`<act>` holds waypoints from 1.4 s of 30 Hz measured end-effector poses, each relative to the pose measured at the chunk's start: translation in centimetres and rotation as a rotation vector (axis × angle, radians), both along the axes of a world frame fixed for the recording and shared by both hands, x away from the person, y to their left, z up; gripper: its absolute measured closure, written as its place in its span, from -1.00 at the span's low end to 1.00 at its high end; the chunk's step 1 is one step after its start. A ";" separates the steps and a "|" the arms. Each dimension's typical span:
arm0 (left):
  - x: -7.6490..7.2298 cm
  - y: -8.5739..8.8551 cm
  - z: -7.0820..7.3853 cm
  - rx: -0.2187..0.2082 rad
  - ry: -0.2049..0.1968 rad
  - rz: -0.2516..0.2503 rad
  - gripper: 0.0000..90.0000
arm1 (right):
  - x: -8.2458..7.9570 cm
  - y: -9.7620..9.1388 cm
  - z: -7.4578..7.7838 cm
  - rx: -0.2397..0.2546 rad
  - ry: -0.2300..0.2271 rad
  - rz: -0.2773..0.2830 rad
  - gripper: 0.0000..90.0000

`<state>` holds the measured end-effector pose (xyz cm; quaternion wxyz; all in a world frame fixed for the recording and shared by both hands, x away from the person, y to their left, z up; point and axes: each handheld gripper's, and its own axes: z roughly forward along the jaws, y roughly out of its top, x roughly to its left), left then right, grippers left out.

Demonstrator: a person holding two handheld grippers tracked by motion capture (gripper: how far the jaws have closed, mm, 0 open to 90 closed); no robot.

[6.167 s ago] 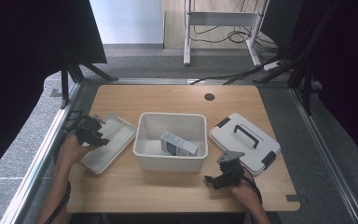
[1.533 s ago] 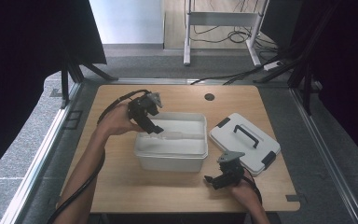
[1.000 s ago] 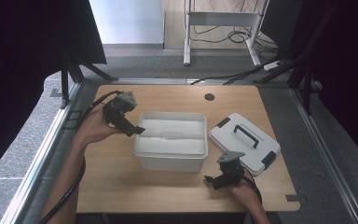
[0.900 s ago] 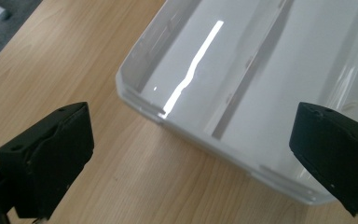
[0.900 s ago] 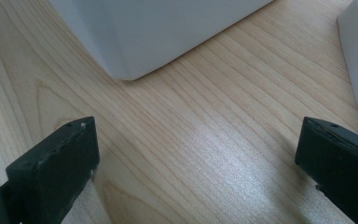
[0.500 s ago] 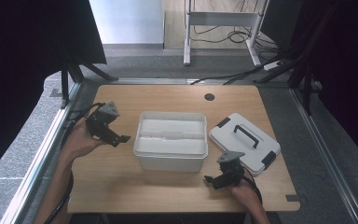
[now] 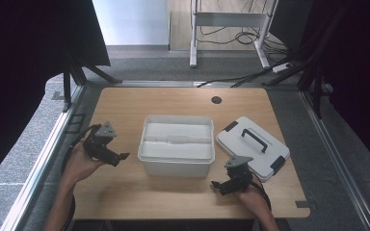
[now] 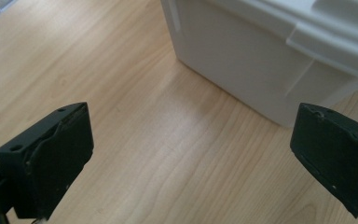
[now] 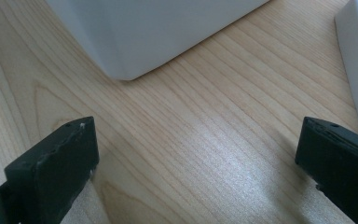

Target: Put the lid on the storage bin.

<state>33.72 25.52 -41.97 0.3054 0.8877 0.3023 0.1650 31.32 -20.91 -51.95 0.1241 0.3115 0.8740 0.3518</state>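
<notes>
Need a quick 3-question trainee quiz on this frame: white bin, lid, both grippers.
1. True or false: the left gripper holds the inner white tray.
2. Which lies right of the white rectangular plastic bin? A) white lid with black handle B) a blue cup C) a red box
3. Fill in: the right gripper has its fingers ____ over the wooden table.

Key: 1 false, its fingers are open and empty; 2 A; 3 open.

1 bin (image 7: 176,166), 1 lidded case (image 7: 253,147), 2 grippers (image 7: 118,157).
</notes>
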 end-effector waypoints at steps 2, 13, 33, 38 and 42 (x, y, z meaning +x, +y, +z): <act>-0.3 0.1 -0.8 -0.012 0.003 0.007 -1.00 | 0.0 0.0 0.0 0.001 0.001 0.001 -1.00; -1.6 -0.5 -5.4 -0.048 0.032 0.027 -1.00 | 0.1 -0.1 0.0 0.003 0.003 0.008 -1.00; -3.3 -2.0 -10.3 -0.112 0.093 0.031 -1.00 | 1.6 -1.5 4.7 -0.001 0.026 0.019 -0.90; -3.3 -1.9 -10.3 -0.109 0.094 0.028 -1.00 | 3.3 -2.8 7.3 -0.014 0.031 -0.006 -0.89; -3.3 -1.9 -10.3 -0.110 0.094 0.029 -1.00 | 5.2 -4.2 9.8 -0.042 0.017 -0.046 -0.86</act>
